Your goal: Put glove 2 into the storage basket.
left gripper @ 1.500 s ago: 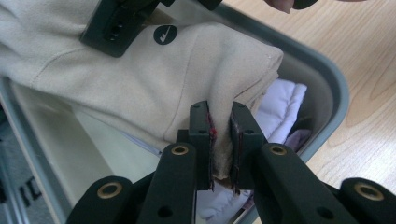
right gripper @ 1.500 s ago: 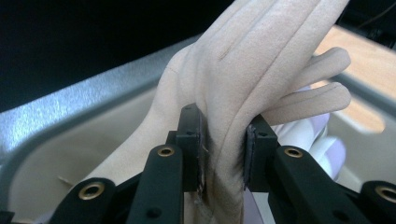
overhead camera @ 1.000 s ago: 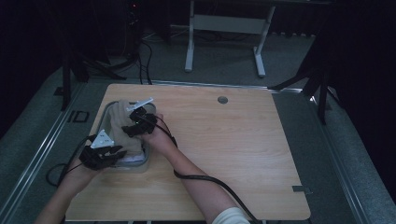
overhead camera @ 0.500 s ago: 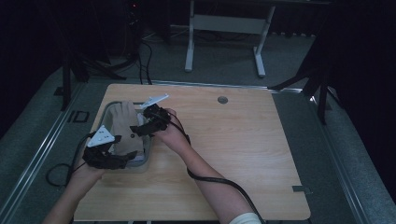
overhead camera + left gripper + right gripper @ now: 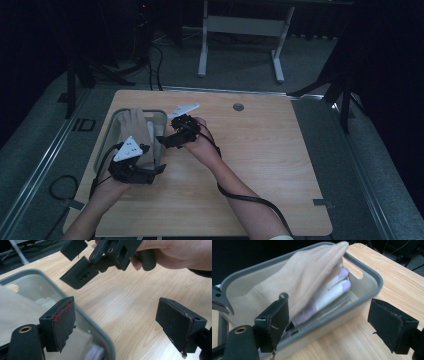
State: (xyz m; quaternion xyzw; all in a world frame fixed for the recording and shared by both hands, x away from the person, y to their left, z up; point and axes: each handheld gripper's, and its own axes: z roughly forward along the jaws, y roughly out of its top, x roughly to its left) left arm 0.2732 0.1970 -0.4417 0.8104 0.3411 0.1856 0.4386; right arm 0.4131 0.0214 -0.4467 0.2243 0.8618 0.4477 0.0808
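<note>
Beige cloth (image 5: pixel 294 285) drapes over folded white cloths in grey bin (image 5: pixel 372 275); both grippers' jaws released.

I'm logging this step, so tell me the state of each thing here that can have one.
Grey plastic bin: upright on the wooden table, filled with folded cloths.
Beige cloth: draped on top, reaching the bin's rim.
White folded cloths: stacked under it.
Left gripper: open, holding nothing.
Right gripper: open, holding nothing.

The high view is dim, with a bluish cast; only the wooden table (image 5: pixel 260 165) catches light, and the surroundings beyond it sink into darkness. Both gripper views are brighter, though the grey bin (image 5: pixel 364 277) blurs at its rim.
</note>
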